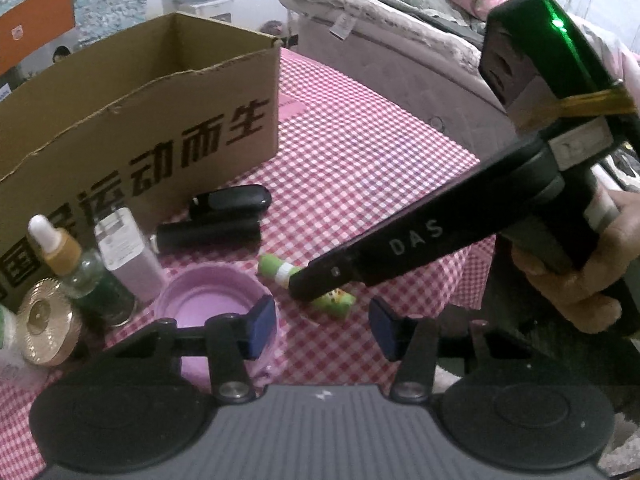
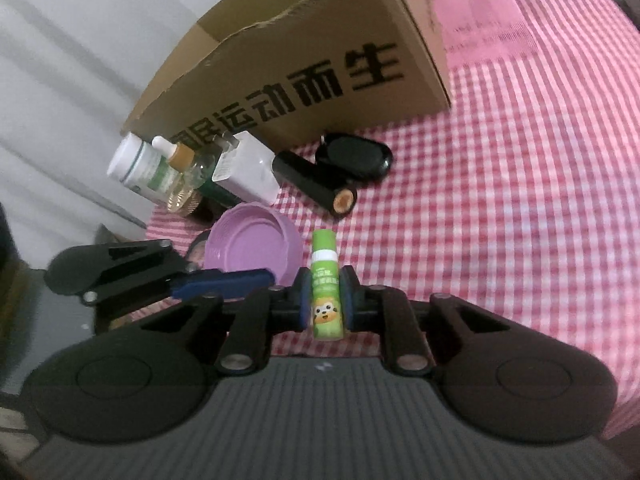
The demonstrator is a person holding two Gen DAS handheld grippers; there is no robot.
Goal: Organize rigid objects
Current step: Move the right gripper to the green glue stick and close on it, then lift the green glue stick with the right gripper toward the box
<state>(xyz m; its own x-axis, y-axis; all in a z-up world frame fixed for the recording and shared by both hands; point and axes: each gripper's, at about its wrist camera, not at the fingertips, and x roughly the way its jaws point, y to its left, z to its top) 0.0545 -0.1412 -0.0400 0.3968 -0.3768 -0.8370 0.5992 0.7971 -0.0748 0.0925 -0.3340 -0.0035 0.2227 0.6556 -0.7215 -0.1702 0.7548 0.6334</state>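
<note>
The right tongs (image 2: 325,304) are clamped on a small green tube (image 2: 325,288) with a cartoon label, just above the checkered bench (image 2: 500,220). The left tongs (image 1: 323,330) stand apart, nothing between them, one pad over the purple bowl (image 1: 208,300). Beyond lie a black cylinder (image 2: 316,182) and black case (image 2: 354,156), then bottles beside the cardboard box (image 2: 320,60).

- Your surface (image 2: 520,200) wears a pink-and-white checked cloth.
- An open cardboard box (image 2: 320,60) stands on it.
- Before the box you have a black case (image 2: 354,156), a black tube (image 2: 316,184), a white charger (image 2: 248,168) and bottles (image 2: 140,168).
- A purple dish (image 2: 256,248) lies nearer you.
</note>
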